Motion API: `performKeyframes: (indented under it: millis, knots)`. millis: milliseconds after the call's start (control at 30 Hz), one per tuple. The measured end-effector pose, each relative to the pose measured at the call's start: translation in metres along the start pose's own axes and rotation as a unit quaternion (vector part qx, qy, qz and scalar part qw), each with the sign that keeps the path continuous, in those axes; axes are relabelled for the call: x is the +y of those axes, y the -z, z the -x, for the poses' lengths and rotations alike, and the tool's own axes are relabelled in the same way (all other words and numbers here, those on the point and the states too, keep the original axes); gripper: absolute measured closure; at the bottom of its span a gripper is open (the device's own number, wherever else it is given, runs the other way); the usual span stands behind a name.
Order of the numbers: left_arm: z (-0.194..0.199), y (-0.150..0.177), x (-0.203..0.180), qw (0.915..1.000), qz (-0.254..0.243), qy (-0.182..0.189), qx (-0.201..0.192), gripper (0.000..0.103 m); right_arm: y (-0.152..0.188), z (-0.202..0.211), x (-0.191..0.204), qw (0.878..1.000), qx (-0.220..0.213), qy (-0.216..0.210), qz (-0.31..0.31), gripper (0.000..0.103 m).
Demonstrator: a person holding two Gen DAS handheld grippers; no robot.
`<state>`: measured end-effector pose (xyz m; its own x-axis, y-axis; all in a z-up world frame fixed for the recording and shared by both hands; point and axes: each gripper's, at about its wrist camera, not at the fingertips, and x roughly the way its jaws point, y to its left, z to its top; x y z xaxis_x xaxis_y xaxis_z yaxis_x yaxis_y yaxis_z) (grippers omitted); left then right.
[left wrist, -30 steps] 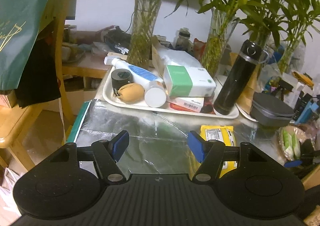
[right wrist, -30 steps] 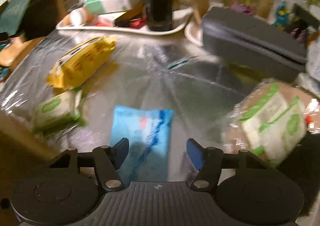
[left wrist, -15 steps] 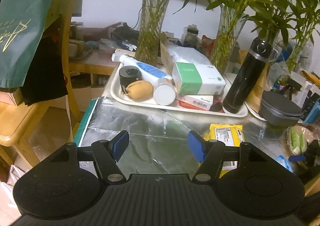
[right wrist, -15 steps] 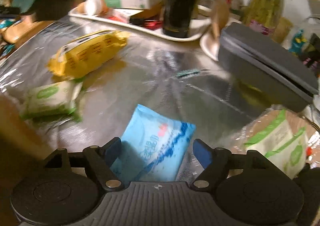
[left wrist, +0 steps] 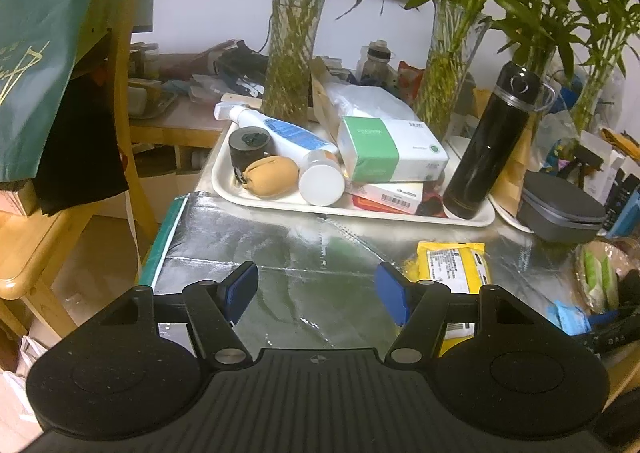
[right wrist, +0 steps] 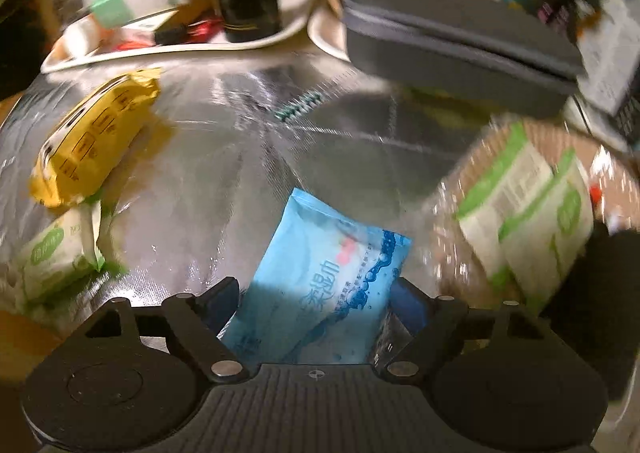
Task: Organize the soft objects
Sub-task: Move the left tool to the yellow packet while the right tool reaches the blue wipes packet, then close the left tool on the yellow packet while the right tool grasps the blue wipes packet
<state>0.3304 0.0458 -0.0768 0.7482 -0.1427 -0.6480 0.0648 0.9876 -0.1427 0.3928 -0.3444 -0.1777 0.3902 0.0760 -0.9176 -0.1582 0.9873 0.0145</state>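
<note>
A blue wet-wipe pack [right wrist: 320, 277] lies on the silver foil table, between the fingers of my right gripper [right wrist: 316, 305]. The jaws are open and stand on either side of it. A yellow pack [right wrist: 92, 133] lies at the left, with a green-and-white pack [right wrist: 52, 257] below it. Two green-and-white packs [right wrist: 528, 205] sit in a round basket at the right. My left gripper [left wrist: 316, 289] is open and empty above the foil. In its view the yellow pack [left wrist: 452, 265] lies to the right and the blue pack [left wrist: 568, 317] at the far right.
A white tray [left wrist: 256, 201] at the back holds a tissue box [left wrist: 384, 149], a black flask [left wrist: 492, 145], a tan pouch [left wrist: 272, 177] and bottles. A grey case [right wrist: 456, 37] lies at the back right. Glass vases [left wrist: 292, 49] with bamboo stand behind. A wooden chair [left wrist: 36, 221] stands at the left.
My right gripper has moved forward over the blue pack, which now lies deeper between its fingers. The left gripper has barely moved.
</note>
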Motion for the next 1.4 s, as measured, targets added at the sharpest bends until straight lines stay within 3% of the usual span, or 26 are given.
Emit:
performKeyframes:
  millis: [167,233,333,400,533,900,1000,1100,1400]
  knots:
    - [-0.007,-0.003,-0.004,0.9999,0.000,0.014,0.007,0.038,0.004,-0.006,0.001,0.998,0.039,0.034,-0.044,0.017]
    - [-0.008,-0.004,-0.005,0.9997,0.005,0.022,0.009,0.038,0.005,-0.005,0.000,0.997,0.042,0.029,-0.049,0.017]
    - [-0.011,-0.006,-0.006,0.9989,0.011,0.041,0.019,0.039,0.009,-0.005,0.001,0.999,0.025,0.021,-0.038,0.017]
    - [-0.012,-0.008,-0.008,0.9981,0.011,0.054,0.027,0.039,0.010,-0.003,0.000,0.999,0.016,0.022,-0.040,0.026]
    - [-0.017,-0.013,-0.014,0.9961,0.003,0.076,0.045,0.038,0.012,0.002,0.002,0.999,0.010,0.017,-0.036,0.032]
    - [-0.015,-0.061,-0.044,0.9903,-0.058,0.090,0.088,0.038,0.007,0.023,0.000,0.999,-0.035,0.020,-0.020,0.035]
    - [-0.026,-0.072,-0.061,0.9848,-0.062,0.109,0.120,0.022,0.002,0.044,-0.005,0.998,-0.061,0.012,-0.030,0.035]
    - [-0.043,-0.076,-0.077,0.9791,-0.059,0.118,0.155,0.019,-0.003,0.066,-0.005,0.995,-0.092,0.001,-0.036,0.035]
    - [-0.105,-0.068,-0.118,0.9531,-0.097,0.091,0.272,0.017,-0.011,0.101,-0.008,0.989,-0.140,-0.021,-0.048,0.035]
